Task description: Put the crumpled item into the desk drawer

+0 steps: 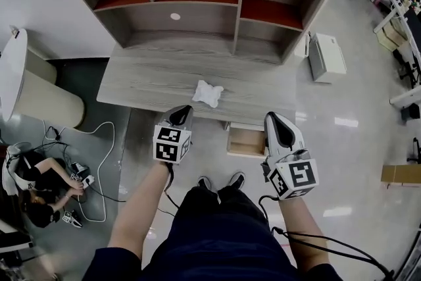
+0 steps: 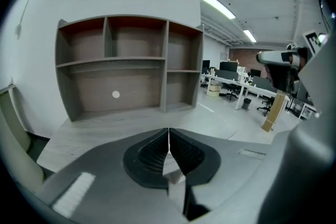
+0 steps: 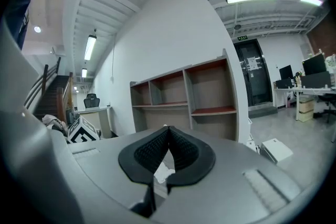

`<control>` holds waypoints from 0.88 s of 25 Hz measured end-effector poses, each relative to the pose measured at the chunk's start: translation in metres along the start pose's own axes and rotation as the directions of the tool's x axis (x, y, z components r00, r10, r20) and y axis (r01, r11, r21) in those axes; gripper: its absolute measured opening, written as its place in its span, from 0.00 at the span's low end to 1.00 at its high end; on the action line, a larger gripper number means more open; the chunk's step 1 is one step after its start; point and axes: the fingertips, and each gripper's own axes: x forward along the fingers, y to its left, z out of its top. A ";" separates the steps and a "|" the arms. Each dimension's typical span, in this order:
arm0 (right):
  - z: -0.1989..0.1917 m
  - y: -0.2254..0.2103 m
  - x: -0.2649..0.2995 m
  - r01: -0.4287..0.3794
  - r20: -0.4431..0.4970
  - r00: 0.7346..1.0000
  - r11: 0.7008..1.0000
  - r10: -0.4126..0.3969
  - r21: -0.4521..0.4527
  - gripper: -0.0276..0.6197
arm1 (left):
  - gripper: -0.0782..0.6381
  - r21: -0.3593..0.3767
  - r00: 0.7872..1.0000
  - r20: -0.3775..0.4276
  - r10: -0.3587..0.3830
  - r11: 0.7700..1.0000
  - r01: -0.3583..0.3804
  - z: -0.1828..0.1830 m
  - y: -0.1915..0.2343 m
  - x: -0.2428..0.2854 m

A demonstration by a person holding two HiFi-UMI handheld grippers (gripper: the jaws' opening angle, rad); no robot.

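While both arms reach forward and low in front of the standing person's dark trousers, the left tongs (image 1: 181, 114) and the right tongs (image 1: 279, 123) each have their black ribbed jaws pressed together with nothing between them, as each gripper view shows. Just beyond and between the tongs, nearer the right, a small light wooden drawer (image 1: 246, 141) stands pulled out from under the front edge of the grey wood-grain surface (image 1: 145, 85). What shows of its inside looks bare.

On the surface, near that front edge and between the two tongs in the head view, lies the crumpled white paper-like item (image 1: 208, 93). It is untouched and apart from both tongs.

The step in hand appears to be the reach for it. To do it well, the nearer left tongs would need to spread their jaws before arriving, come down over the middle of the wad and close gently, since something so light may skid or spring out. The open drawer sits just to the right and below, so a short carry should do.

Farther back, a grey shelf unit with reddish-brown boards (image 1: 240, 3) stands on the surface. Its compartments look vacant, save a small white round disc (image 1: 175, 16) on the back panel.
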 end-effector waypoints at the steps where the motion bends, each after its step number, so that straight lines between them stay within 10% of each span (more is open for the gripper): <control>1: -0.001 -0.004 0.000 0.000 -0.004 1.000 1.000 0.000 -0.005 0.05 | 0.12 0.015 1.000 -0.017 0.000 1.000 0.001 -0.003 0.000 0.009; 8: -0.011 -0.020 -0.008 0.112 -0.020 0.994 0.994 -0.112 0.010 0.05 | 0.12 0.138 0.987 -0.146 -0.063 0.987 0.083 -0.022 0.009 0.077; 22: -0.051 -0.062 -0.062 0.383 -0.067 0.923 0.918 -0.378 0.102 0.05 | 0.18 0.190 0.876 -0.465 -0.129 0.952 0.241 -0.096 0.009 0.181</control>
